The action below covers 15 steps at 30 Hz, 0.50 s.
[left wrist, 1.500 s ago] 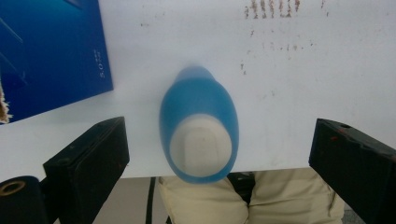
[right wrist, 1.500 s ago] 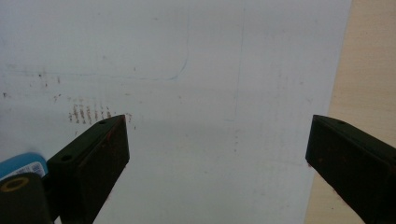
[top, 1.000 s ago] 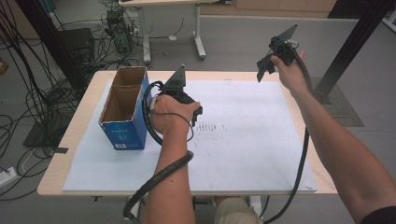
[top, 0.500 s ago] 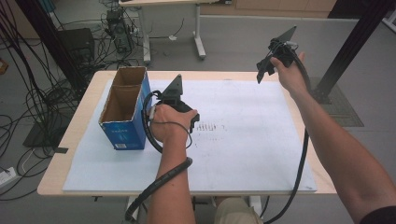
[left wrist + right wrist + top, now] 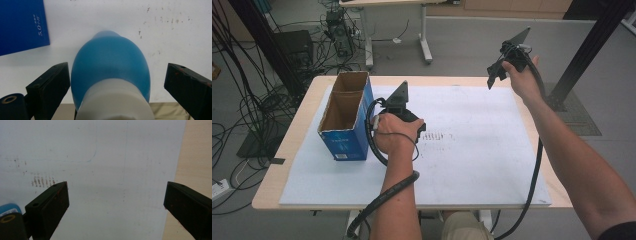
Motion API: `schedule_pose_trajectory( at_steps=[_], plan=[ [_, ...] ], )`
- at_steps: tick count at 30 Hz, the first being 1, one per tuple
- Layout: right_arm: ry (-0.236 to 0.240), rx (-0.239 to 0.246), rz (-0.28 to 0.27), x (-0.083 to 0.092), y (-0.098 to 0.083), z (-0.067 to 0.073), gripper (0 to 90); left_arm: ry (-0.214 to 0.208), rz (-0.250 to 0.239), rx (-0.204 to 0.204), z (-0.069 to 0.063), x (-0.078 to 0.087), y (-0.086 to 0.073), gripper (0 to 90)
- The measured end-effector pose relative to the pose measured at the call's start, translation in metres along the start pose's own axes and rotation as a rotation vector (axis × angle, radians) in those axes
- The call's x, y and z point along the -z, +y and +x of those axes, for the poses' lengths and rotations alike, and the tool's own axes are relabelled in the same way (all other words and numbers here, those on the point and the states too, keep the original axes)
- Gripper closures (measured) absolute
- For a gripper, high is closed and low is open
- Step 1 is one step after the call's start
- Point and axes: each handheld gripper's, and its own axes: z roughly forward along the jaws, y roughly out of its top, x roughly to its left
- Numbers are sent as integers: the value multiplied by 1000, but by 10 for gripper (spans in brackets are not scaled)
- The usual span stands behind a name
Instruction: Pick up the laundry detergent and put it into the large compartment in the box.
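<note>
Blue-and-white bottle (image 5: 110, 77) is sitting between the left tool's (image 5: 116, 85) released jaws, long axis running away from it. Right tool (image 5: 116, 205) is hanging released, farther right.

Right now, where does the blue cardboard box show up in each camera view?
High view: blue cardboard box stands open-topped at table's left, beside the left gripper.
Left gripper view: its blue side at top left.
Right gripper view: not in it.
Shared landmark: the white sheet with smudged marks.

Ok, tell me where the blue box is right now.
In the high view the blue box stands open-topped on the white sheet at the table's left, just left of the left gripper.
</note>
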Motion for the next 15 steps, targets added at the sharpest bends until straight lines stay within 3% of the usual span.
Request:
schedule_pose_trajectory(
  at_steps=[15],
  plan=[
    [3,-4,0,1,0,-3,59,15,-18,4,-3,-1,-3,73]
  ],
)
